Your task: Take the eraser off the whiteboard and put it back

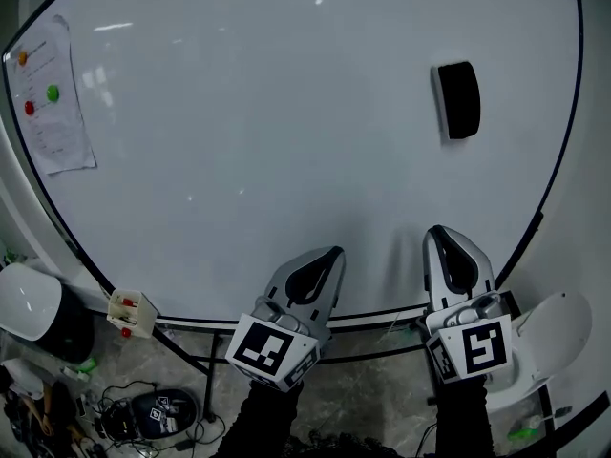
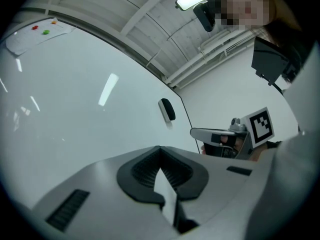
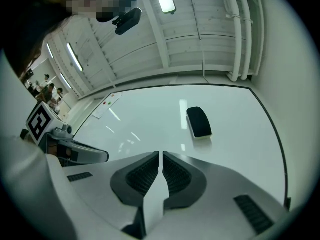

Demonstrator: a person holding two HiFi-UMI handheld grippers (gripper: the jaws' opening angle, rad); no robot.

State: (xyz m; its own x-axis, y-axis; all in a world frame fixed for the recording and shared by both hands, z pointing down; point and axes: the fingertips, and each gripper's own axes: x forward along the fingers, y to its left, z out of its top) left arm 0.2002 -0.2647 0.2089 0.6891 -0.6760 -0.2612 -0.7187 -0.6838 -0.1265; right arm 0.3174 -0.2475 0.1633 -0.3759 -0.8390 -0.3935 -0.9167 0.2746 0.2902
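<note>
A black eraser (image 1: 458, 100) is seen at the upper right of the whiteboard (image 1: 286, 141), well above the left gripper (image 1: 332, 252) and right gripper (image 1: 438, 231), both closed on nothing; unless the jaws are opened first, it could be knocked loose.

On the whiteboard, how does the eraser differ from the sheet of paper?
The eraser is a thick black block; the sheet of paper is white and flat. The eraser sits toward the board's right side, the paper at its left edge. The paper carries small coloured magnets; the eraser carries none. Both hang on the whiteboard.
</note>
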